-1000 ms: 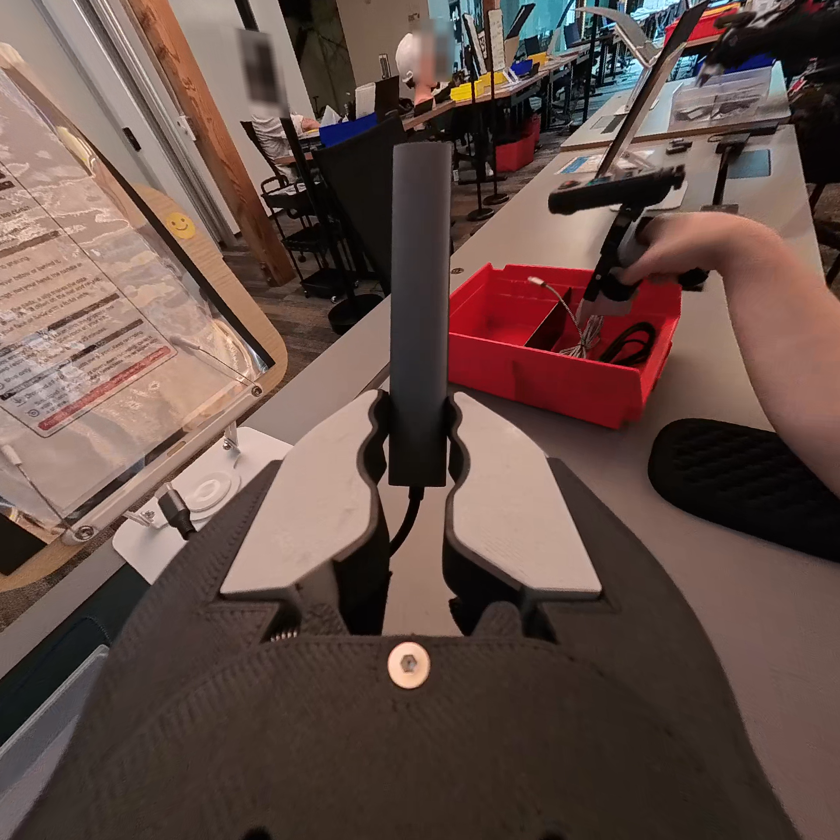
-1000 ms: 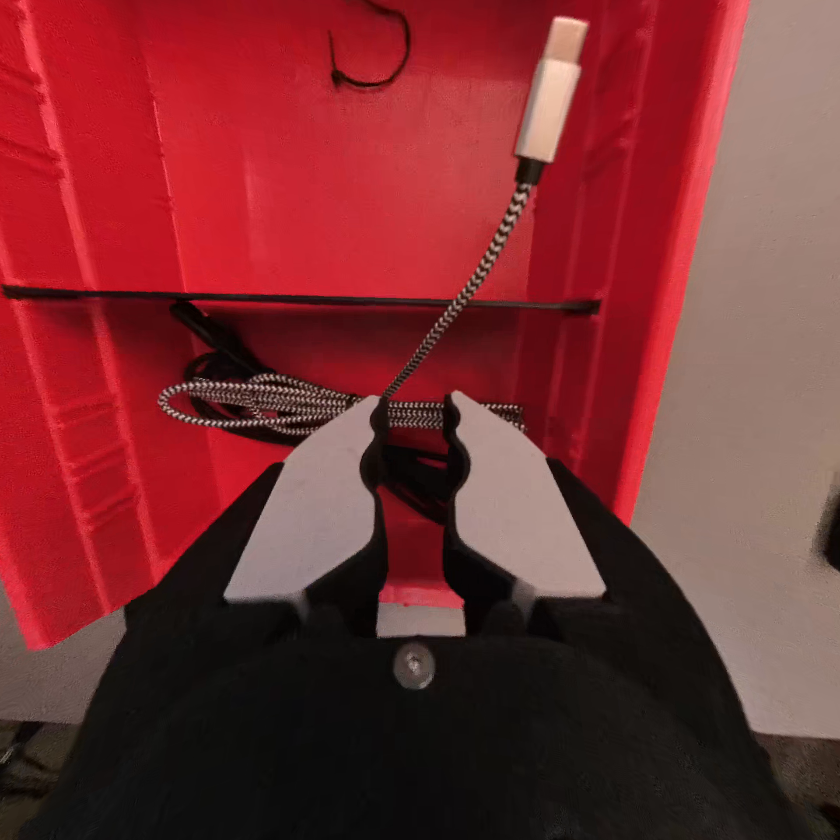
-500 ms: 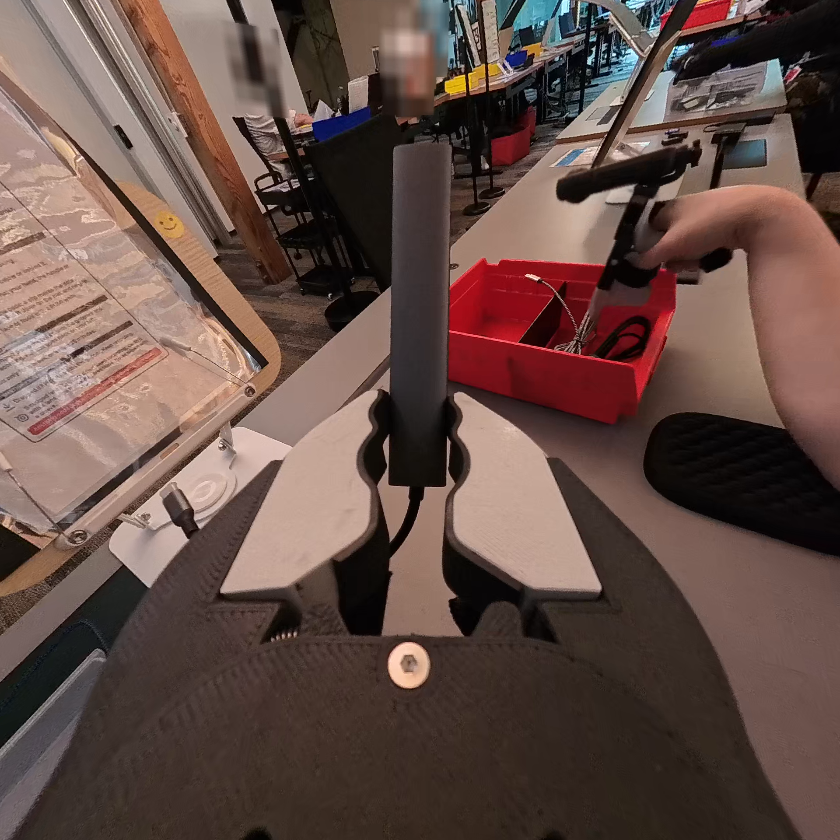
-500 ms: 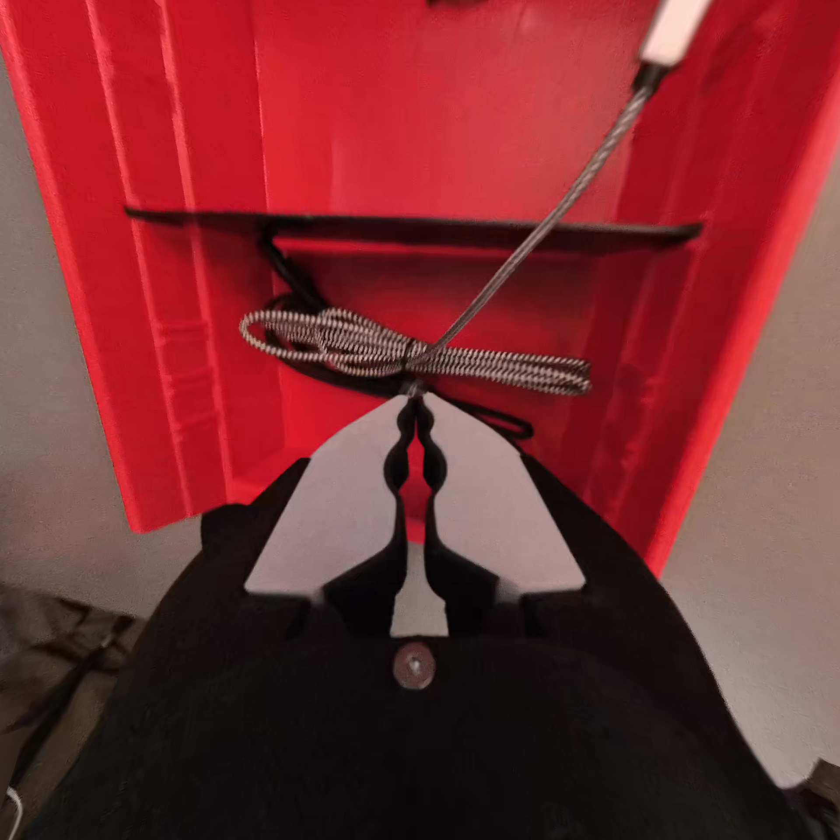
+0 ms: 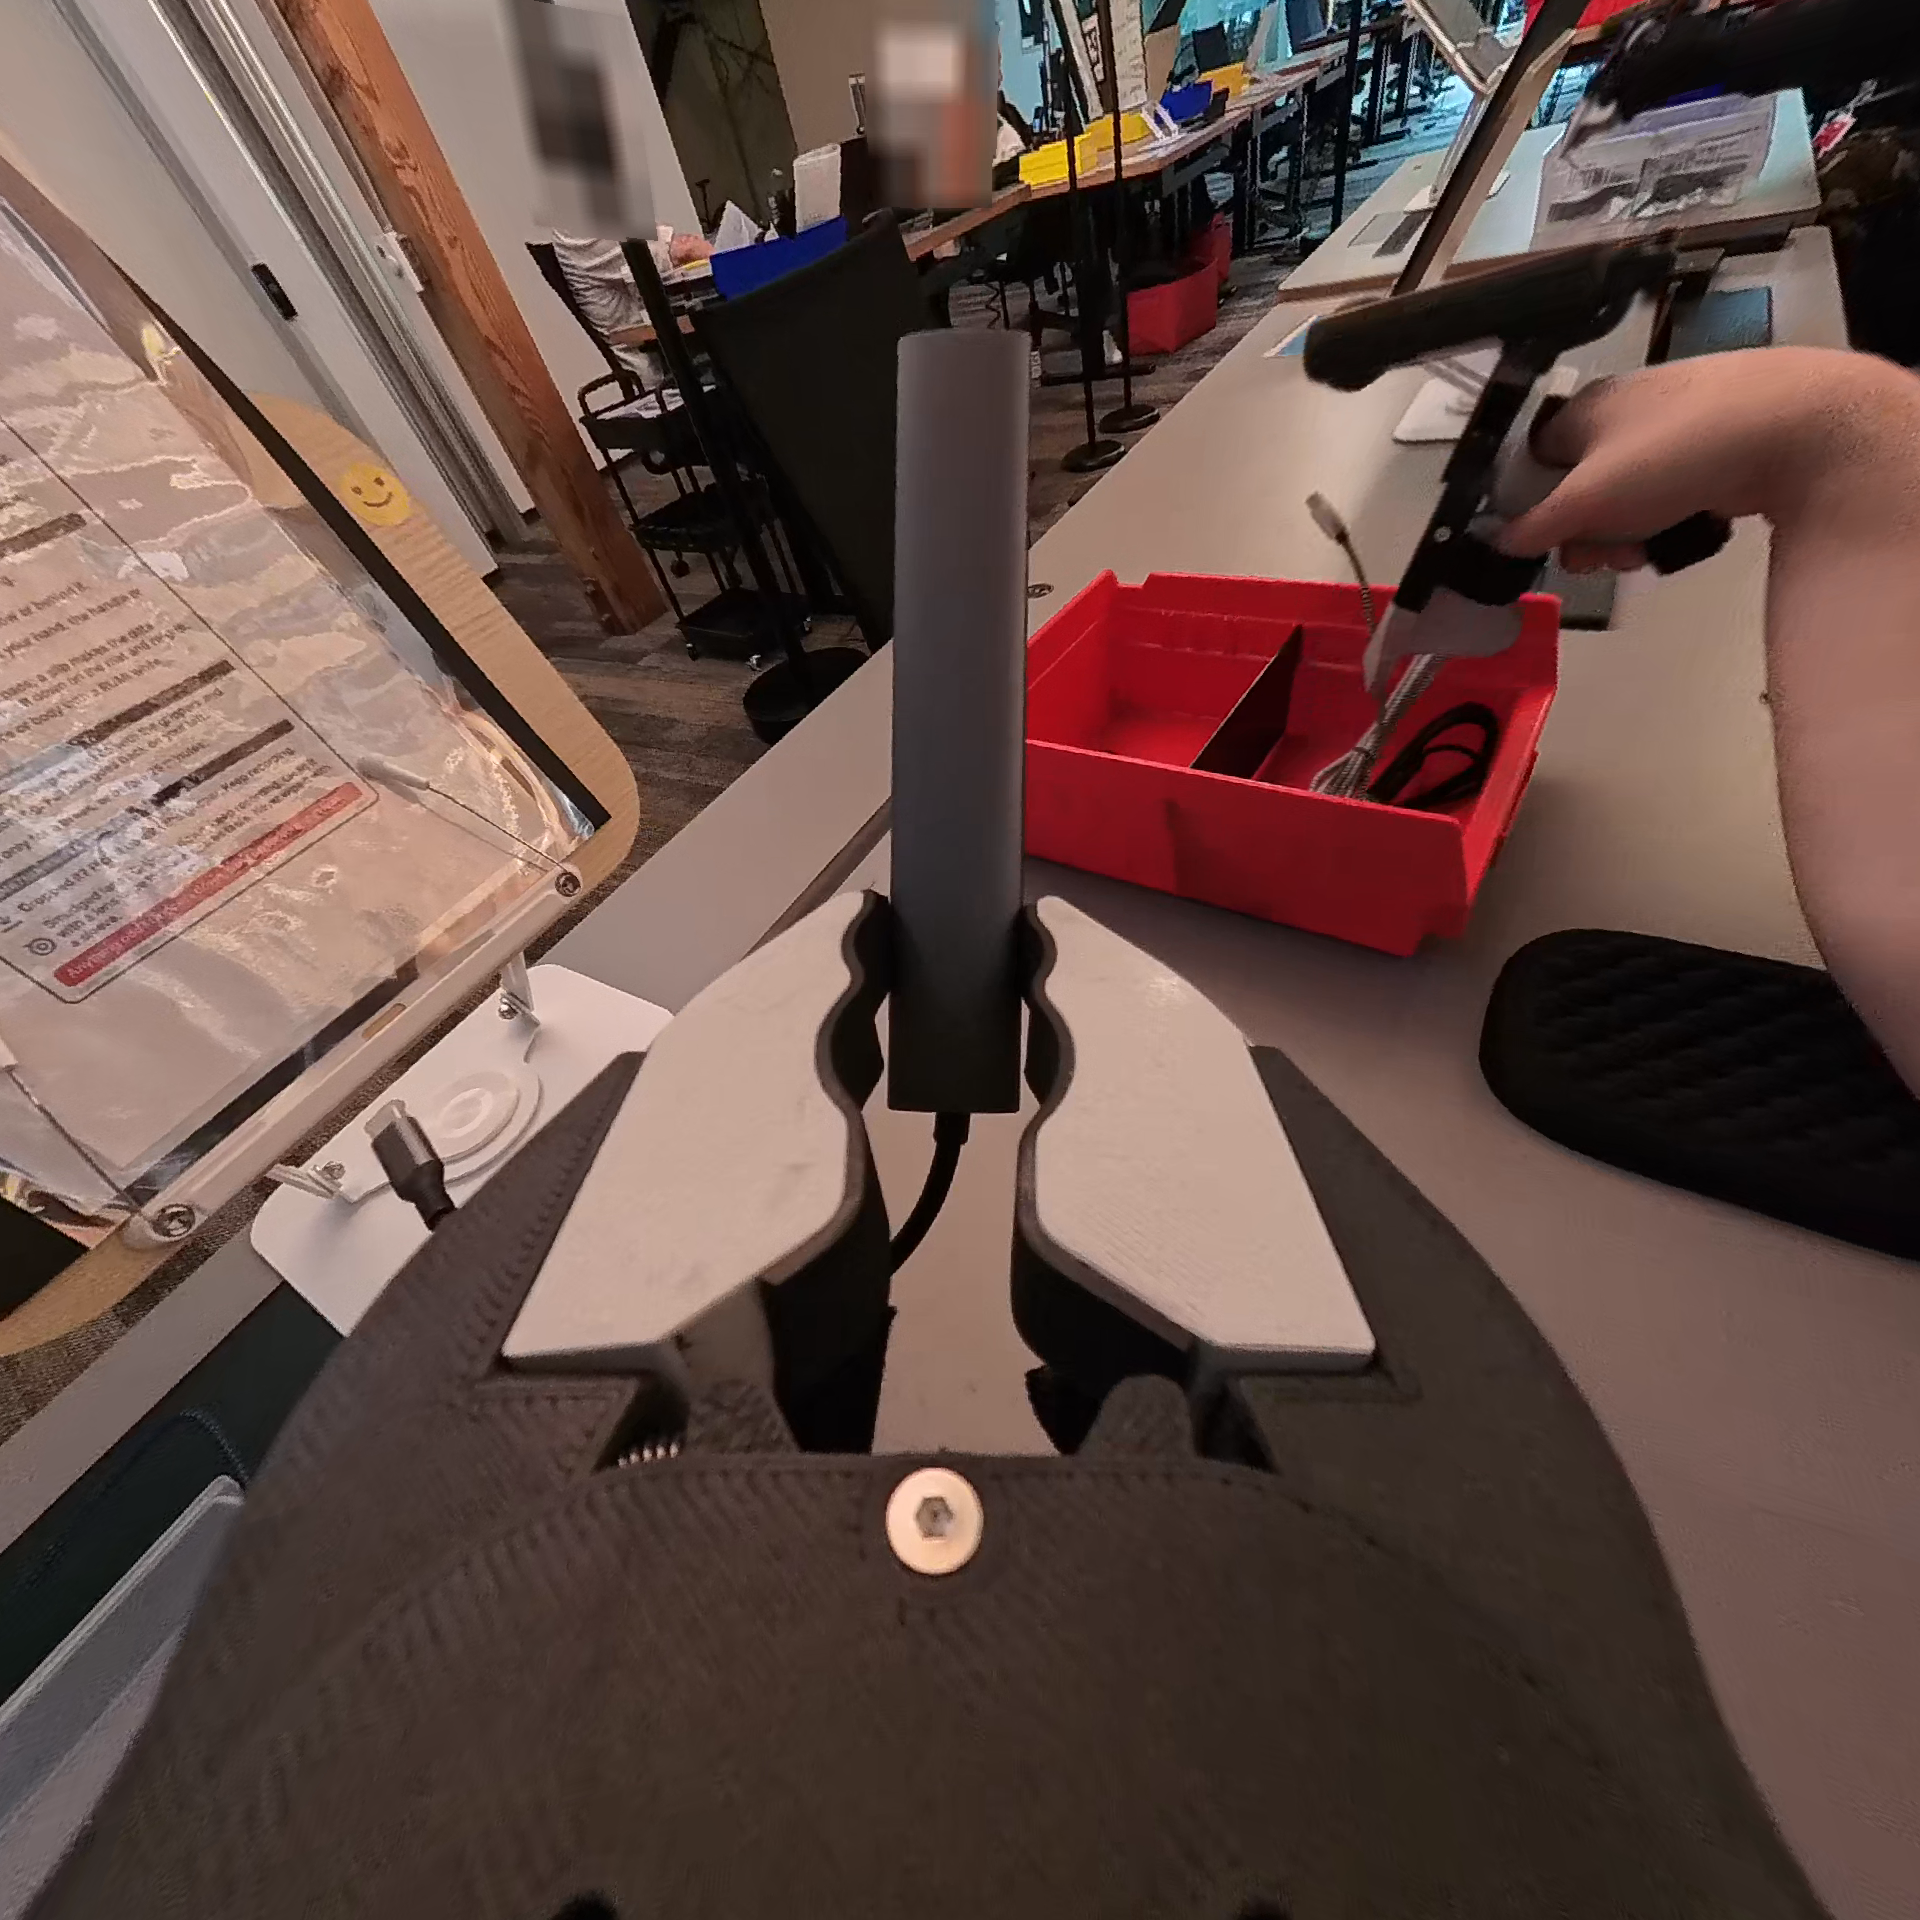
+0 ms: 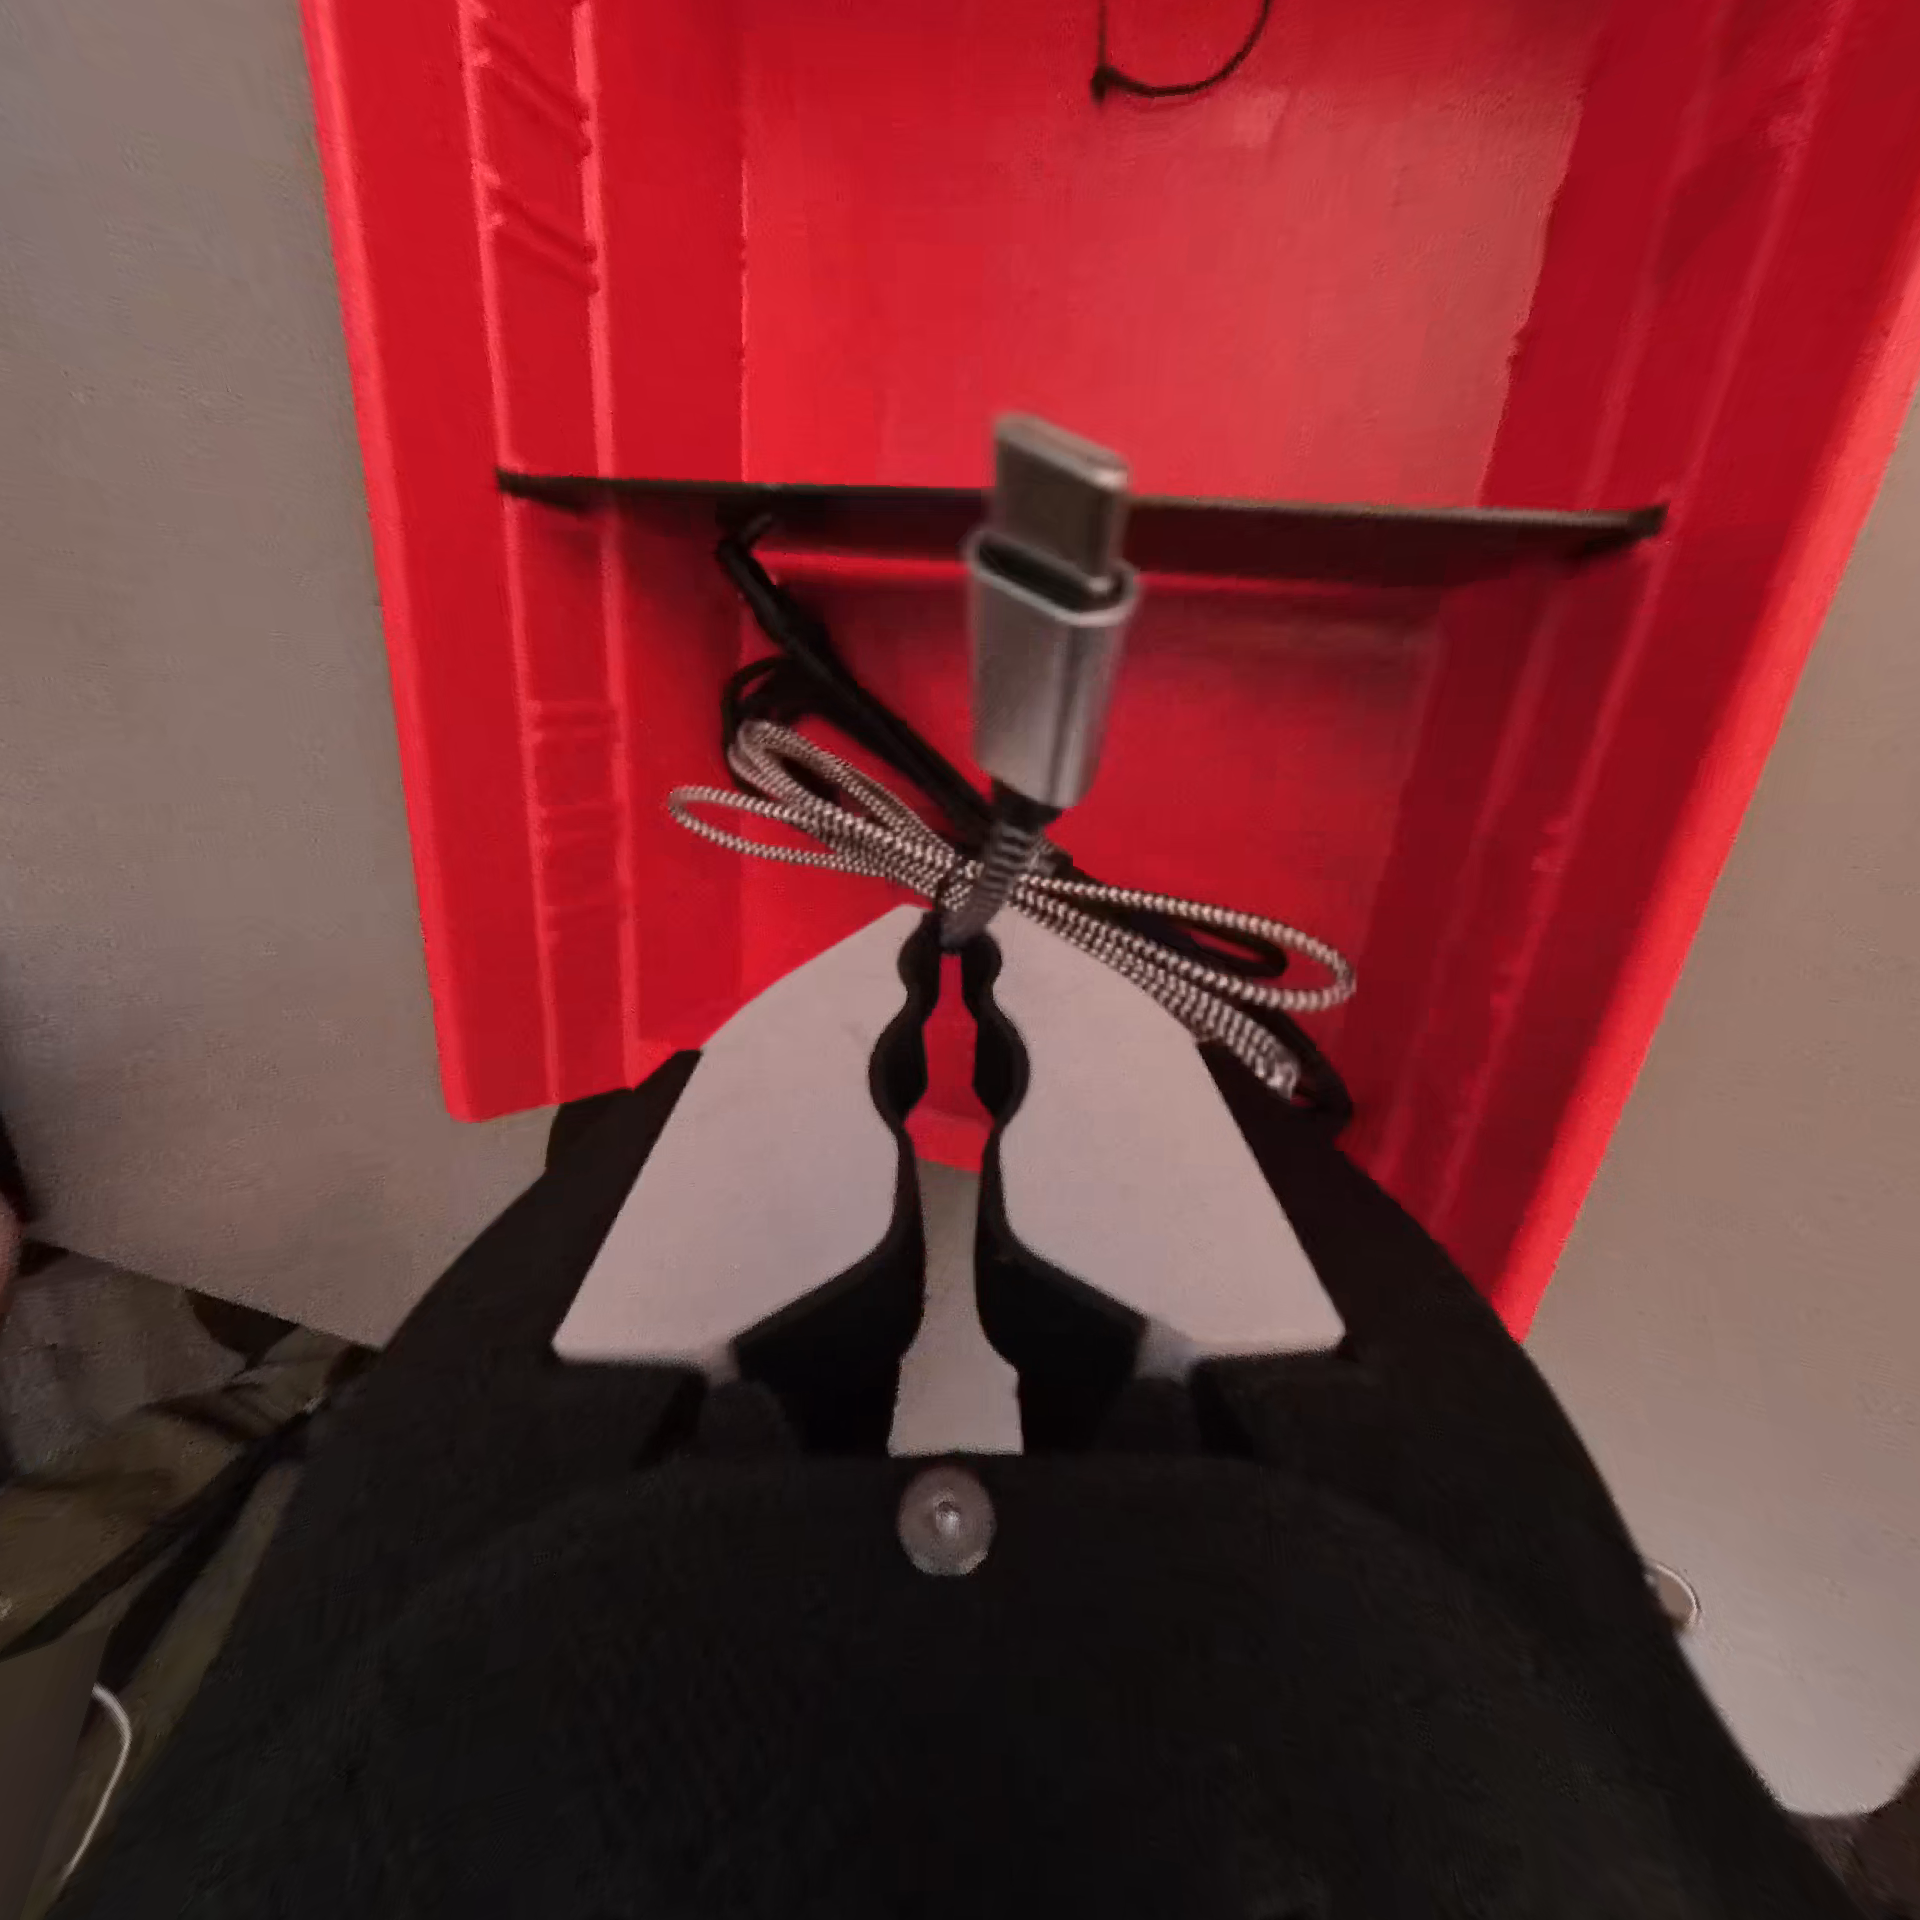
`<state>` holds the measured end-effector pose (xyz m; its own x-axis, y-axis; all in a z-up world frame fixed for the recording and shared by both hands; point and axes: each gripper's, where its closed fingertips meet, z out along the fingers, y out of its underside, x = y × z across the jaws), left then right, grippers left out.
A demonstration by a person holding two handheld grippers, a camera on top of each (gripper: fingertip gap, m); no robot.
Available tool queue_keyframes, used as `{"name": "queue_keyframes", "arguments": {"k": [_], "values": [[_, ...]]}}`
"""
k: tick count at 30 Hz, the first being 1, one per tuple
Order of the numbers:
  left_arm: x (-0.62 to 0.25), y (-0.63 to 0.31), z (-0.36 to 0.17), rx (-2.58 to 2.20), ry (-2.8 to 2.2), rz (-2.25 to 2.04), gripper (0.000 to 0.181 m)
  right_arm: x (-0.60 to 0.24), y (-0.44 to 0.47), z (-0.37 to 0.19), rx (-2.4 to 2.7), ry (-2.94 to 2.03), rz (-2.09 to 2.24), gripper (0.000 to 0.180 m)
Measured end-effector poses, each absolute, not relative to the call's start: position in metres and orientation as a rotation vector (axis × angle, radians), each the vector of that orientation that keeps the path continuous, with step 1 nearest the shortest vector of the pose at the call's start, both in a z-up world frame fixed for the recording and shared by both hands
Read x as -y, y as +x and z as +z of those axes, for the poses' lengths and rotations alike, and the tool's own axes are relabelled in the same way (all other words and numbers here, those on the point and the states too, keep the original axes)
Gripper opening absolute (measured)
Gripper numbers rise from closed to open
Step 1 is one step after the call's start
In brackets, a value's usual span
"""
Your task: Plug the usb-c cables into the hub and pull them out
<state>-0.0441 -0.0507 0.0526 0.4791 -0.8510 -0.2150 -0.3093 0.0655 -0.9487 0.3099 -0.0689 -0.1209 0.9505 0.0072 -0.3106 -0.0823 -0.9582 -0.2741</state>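
My left gripper (image 5: 954,940) is shut on a long dark grey hub (image 5: 961,675) and holds it upright above the grey table; the hub's own black cord hangs down between the fingers. My right gripper (image 6: 954,940) is shut on a braided black-and-white usb-c cable (image 6: 997,883) just behind its silver plug (image 6: 1049,644). The plug stands up above the red bin (image 6: 1143,260). The rest of the braided cable and a black cable (image 6: 821,675) lie coiled in the bin's near compartment. In the left wrist view the right gripper (image 5: 1397,665) hangs over the bin (image 5: 1247,852) with the plug (image 5: 1325,514) raised.
A black divider (image 6: 1351,520) splits the bin. A black padded mat (image 5: 1704,1070) lies on the table to the right. A tablet on a white stand (image 5: 260,779) stands at the left, with a cable plug (image 5: 405,1153) by its base. Desks and chairs fill the background. The gap from one gripper's tips to the other's is roughly 40 centimetres.
My right gripper closed on the braided cable and lifted it, so the plug has swung up toward the camera. The left gripper kept holding the hub, almost still.
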Motion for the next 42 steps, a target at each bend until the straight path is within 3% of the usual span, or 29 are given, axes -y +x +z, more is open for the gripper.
{"name": "queue_keyframes", "arguments": {"k": [6,12,17,24,34,36,38,42], "values": [[0.053,-0.043,0.052,-1.066,-1.505,-0.558,0.023,0.108,0.287,-0.123,0.012,-2.943,0.551,0.003],[0.055,-0.042,0.053,-1.071,-1.500,-0.556,0.023,0.068,0.310,-0.152,-0.106,-2.904,0.585,0.004],[0.053,-0.040,0.049,-1.076,-1.510,-0.554,0.023,0.053,0.318,-0.174,0.201,-2.887,0.450,0.004],[0.053,-0.036,0.045,-1.092,-1.517,-0.550,0.023,0.054,0.318,-0.187,0.210,-2.929,0.456,0.005],[0.053,-0.032,0.040,-1.104,-1.528,-0.552,0.024,0.044,0.320,-0.206,-0.006,-2.930,0.581,0.005],[0.053,-0.032,0.039,-1.105,-1.531,-0.551,0.024,0.045,0.319,-0.203,0.032,-2.916,0.577,0.007],[0.052,-0.033,0.039,-1.103,-1.531,-0.548,0.023,0.048,0.320,-0.193,-0.003,-2.910,0.575,0.025],[0.052,-0.036,0.042,-1.091,-1.527,-0.556,0.023,0.056,0.328,-0.163,-0.089,-2.862,0.492,0.030]]}}
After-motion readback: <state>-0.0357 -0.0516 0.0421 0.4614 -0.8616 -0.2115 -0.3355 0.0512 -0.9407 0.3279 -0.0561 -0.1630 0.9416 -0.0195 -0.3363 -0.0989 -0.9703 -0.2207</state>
